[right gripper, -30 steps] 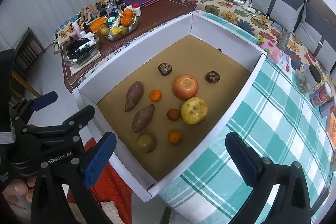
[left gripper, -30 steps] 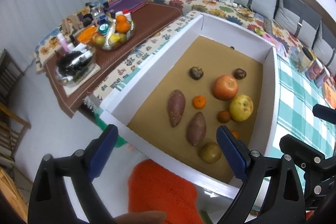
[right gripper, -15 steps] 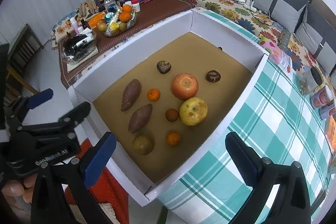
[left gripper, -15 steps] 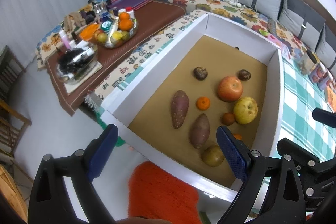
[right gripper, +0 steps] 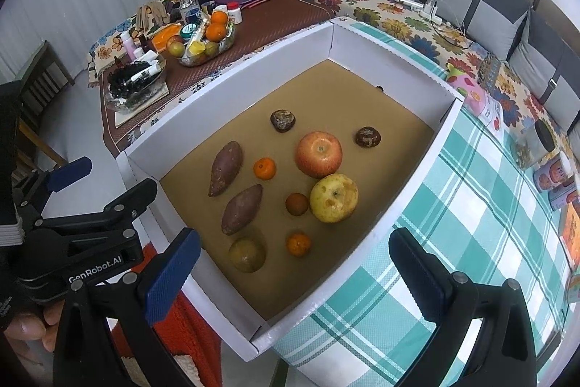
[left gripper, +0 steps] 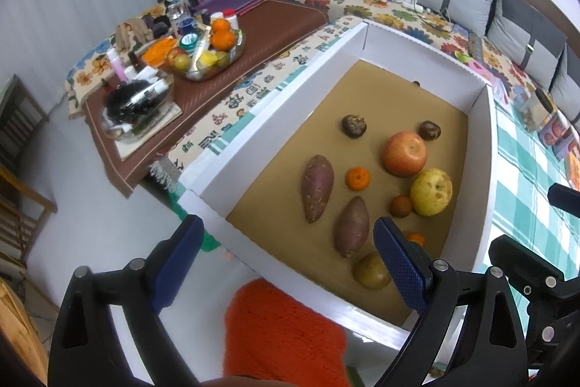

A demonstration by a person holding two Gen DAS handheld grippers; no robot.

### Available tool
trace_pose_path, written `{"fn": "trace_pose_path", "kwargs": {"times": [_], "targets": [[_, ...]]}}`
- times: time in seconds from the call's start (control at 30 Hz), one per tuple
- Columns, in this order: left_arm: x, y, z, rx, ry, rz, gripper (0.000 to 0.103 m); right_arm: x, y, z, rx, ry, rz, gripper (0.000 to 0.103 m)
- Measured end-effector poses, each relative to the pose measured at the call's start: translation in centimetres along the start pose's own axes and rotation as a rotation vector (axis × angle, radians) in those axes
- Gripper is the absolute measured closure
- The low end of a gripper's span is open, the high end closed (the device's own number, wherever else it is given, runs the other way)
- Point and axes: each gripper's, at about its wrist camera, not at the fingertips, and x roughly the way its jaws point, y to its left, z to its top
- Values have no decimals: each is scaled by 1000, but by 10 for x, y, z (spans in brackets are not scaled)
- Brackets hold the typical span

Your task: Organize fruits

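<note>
Both grippers hang spread and empty at the white box's (right gripper: 417, 205) near rim. The brownish round fruit (right gripper: 247, 255) lies nearest, at twelve o'clock from the right gripper (right gripper: 293, 272), probably its easier reach. The left gripper (left gripper: 288, 263) sees the fruit at two o'clock; being round, it has no long axis.

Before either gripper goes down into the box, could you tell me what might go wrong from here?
1. The yellow apple, the red apple and a small brown fruit sit close together, so a finger reaching for one may push its neighbour and set it rolling.
2. The left gripper and right gripper, both open and empty, hang side by side over the near edge of the box; reaching for the same side, they could collide.
</note>
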Motion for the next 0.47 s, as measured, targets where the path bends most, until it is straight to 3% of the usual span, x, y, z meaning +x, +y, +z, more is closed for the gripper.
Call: {"fn": "trace_pose_path", "kwargs": {"times": [0.47], "targets": [[7,0,1,9,10,-22,7,4,2,2,1,0,-1,0]]}}
